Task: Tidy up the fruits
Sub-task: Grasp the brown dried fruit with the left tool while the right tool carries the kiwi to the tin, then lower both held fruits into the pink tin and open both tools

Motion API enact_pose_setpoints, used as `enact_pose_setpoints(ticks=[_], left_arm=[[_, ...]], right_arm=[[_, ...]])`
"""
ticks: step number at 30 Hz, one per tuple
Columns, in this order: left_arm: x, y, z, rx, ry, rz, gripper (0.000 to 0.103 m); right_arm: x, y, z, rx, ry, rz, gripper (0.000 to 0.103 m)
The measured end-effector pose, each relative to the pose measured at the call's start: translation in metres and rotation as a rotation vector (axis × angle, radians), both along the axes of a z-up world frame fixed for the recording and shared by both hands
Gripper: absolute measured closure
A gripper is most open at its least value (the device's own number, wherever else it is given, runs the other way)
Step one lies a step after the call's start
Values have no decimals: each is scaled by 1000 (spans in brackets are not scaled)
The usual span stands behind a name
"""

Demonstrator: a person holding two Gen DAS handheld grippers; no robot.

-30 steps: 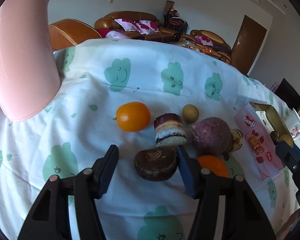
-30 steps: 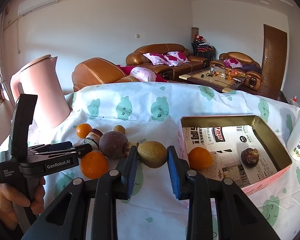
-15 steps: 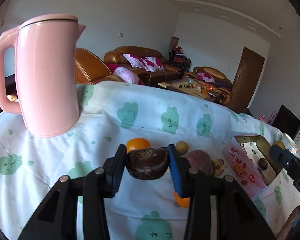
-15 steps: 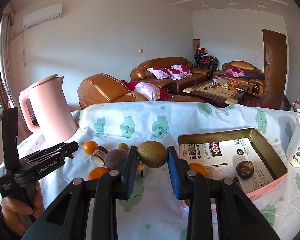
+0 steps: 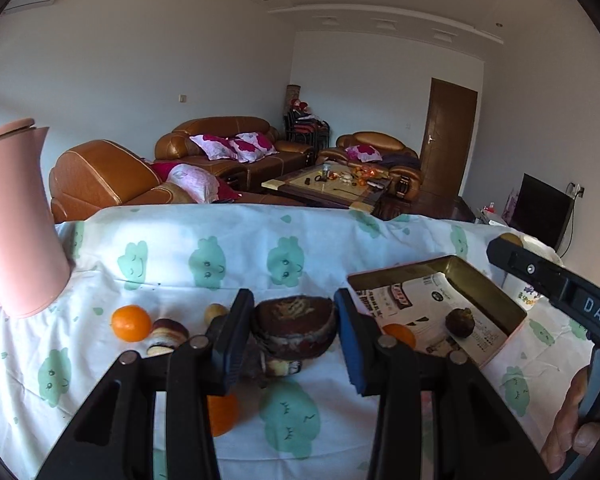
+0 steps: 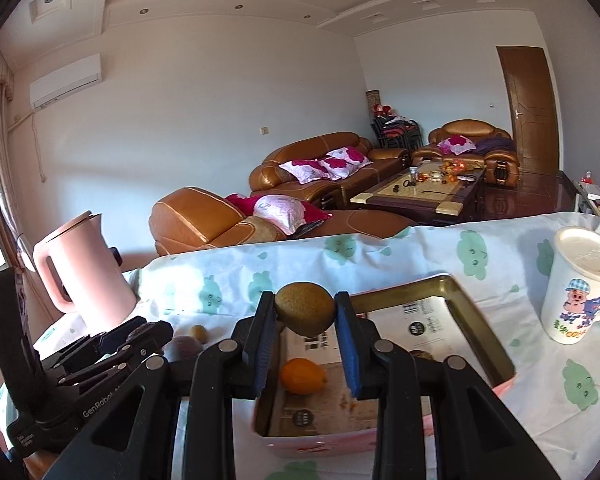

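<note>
While the left gripper (image 5: 294,330) clamps a dark brown halved fruit (image 5: 294,326) left of the pink metal tin (image 6: 482,334), the right gripper (image 6: 305,330), nearer, pinches a round brown-green kiwi (image 6: 305,308) directly above it.

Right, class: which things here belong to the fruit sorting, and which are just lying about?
Belonging to the job:
- kiwi in the right gripper
- dark halved fruit in the left gripper
- box holding an orange
- loose orange on the cloth

Just lying about:
- pink kettle
- cartoon cup
</note>
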State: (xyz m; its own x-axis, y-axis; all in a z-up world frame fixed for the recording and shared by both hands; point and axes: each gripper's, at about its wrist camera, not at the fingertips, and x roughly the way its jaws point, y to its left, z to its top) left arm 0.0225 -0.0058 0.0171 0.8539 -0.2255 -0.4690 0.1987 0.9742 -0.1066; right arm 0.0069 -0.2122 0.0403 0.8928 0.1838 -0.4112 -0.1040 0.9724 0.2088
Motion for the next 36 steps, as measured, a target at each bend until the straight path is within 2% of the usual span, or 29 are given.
enact_pose_setpoints(ticks=[7,14,17,21,26,30,33,35,36], left_arm=[[15,-68,0,55,31,-56,60],[29,-113,-14,110,80,-72,60],[35,-119,-20,123,102,-70,60],[38,-125,-28,151,122,-63,60],[39,-124,-29,148,136,-60,60],[39,-123,-29,143,136,-53,58],[36,-120,-26,133,107,-28,43],[34,-116,-23,123,95,-10,21],[32,-115,-21,117,88,-7,16]], right_arm=[[21,-44,-15,-88,63,-115,71],[36,-59,-31,-131,131,-121,71],[42,-60,-38,-144,162,-110,71],[50,-61,-49,-110,216,-73,71],[52,-57,-54,-120,228,-57,71],[54,-55,-57,-76,249,-25,71],[53,-64,-54,-9,240,-24,69],[51,-74,-51,61,227,-26,66],[50,-78,-49,100,210,-28,55]])
